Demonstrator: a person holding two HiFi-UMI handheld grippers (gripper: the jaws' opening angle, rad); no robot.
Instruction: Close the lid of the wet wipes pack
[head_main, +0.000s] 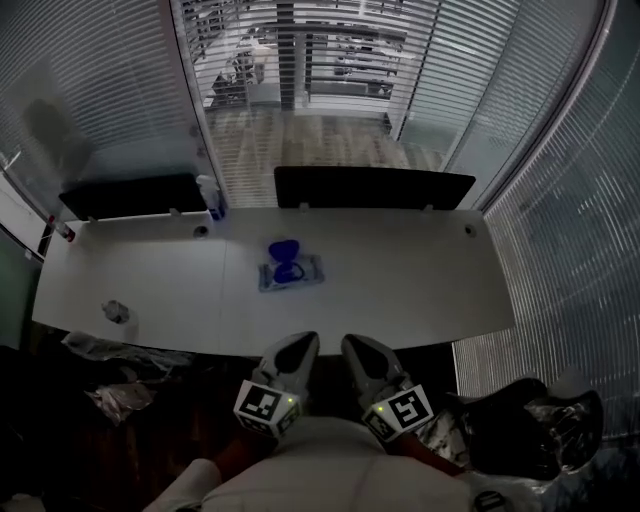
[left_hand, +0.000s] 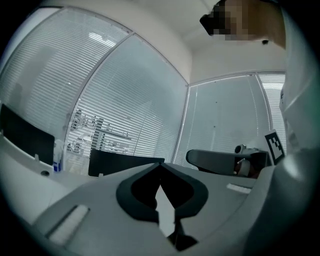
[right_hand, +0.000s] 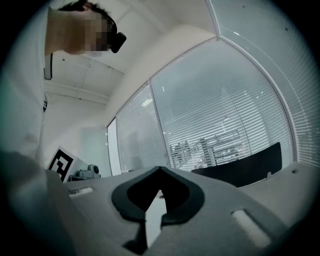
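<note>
wipes pack (head_main: 291, 271), spray bottle (head_main: 211, 197), crumpled wad (head_main: 116, 312)

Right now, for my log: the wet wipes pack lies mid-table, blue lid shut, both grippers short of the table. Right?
No: the head view shows the blue lid flipped open on the wet wipes pack. The rest holds.

No legible text or numbers.
</note>
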